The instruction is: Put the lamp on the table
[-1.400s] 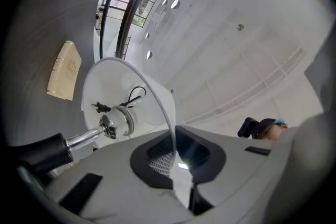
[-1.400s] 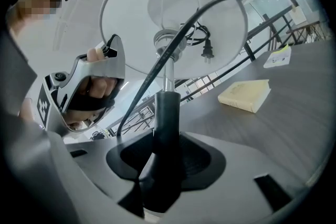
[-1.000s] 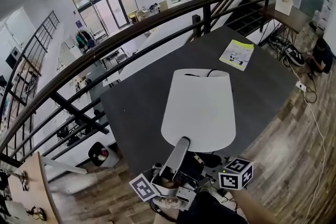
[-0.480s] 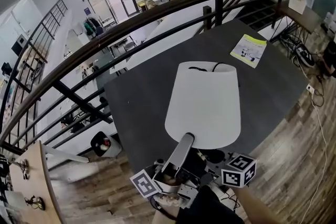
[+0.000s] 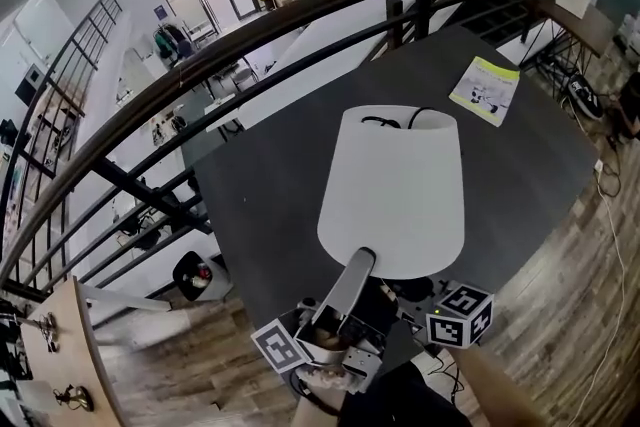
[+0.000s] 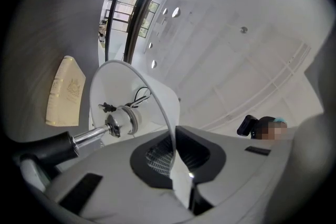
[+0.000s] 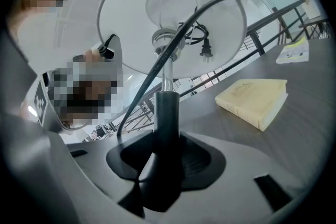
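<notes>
1. The lamp (image 5: 392, 190) had moved only a little bit in the last second. Its white shade (image 6: 113, 86) had slid a bit farther out over the dark table (image 5: 270, 185), toward the booklet (image 5: 485, 90) at the far corner
2. The lamp was held up in the air above the near side of the table. It was not standing on the table yet
3. The left gripper (image 6: 177, 162) had not changed. Its fingers were squeezed together on the thin rim of the shade
4. The right gripper (image 7: 165, 162) had not changed either. Its fingers were clamped around the black stem (image 7: 167, 113) of the lamp
5. So both holds looked safe, and the carrying part seemed almost done. The next job was likely to bring the lamp down until its foot sat flat
6. The foot was hidden under the shade, so how high it hung over the table could not be told
7. A pale book (image 7: 254, 97) lay on the table near the lamp, so the foot needed to land beside it and not on it
</notes>
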### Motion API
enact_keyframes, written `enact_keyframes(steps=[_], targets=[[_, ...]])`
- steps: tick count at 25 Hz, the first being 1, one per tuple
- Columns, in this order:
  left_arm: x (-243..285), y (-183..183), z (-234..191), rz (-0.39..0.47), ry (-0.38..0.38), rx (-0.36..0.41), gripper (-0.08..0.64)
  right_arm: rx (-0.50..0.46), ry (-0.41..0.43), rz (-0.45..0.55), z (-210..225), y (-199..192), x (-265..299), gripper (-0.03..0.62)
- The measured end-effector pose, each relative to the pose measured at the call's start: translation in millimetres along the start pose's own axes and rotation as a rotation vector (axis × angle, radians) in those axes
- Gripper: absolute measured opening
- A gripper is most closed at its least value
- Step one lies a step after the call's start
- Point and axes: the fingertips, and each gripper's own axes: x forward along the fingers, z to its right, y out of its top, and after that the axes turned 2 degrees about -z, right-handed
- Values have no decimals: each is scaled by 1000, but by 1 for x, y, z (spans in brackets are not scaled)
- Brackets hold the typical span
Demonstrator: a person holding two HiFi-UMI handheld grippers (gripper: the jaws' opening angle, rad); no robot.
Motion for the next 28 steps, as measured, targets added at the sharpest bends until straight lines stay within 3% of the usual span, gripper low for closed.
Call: enact_keyframes(steps=[13, 28], targets=[[14, 60, -41, -28, 1, -19, 25, -14, -50, -12, 39, 23, 58, 176], [8, 98, -75, -22, 6, -28, 28, -39, -68, -48, 64, 23, 102, 176]])
